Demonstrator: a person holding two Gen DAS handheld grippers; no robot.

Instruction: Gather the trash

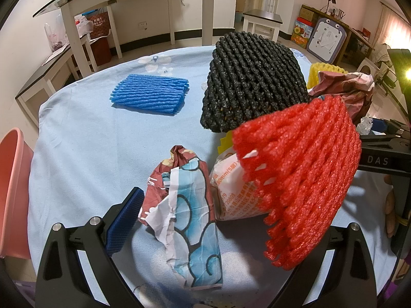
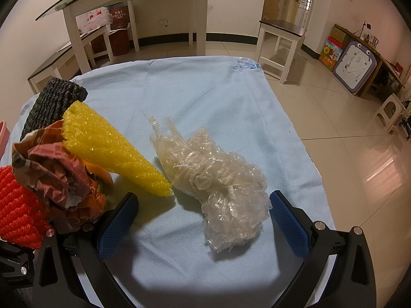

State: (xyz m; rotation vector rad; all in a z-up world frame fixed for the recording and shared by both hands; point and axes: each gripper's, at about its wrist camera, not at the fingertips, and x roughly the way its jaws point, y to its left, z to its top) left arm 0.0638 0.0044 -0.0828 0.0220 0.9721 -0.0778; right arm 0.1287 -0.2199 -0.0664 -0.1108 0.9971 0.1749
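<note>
Left gripper [image 1: 205, 220]: jaws being held apart, crumpled wrapper [image 1: 187, 220] lying between them; red foam net [image 1: 298, 179] draping over the right finger.
Right gripper [image 2: 203, 220]: jaws being held apart around the clear plastic bag [image 2: 218, 179].
Risk: yellow foam net [image 2: 110, 148], just left, being snagged; thin bag slipping out.

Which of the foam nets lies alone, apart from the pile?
The blue foam net: it lies flat by itself on the cloth, while the black, red and yellow nets crowd together.

Crumpled wrappers [image 1: 185, 200], foam nets [image 1: 300, 179] and a clear bag [image 2: 218, 179] litter the cloth.
</note>
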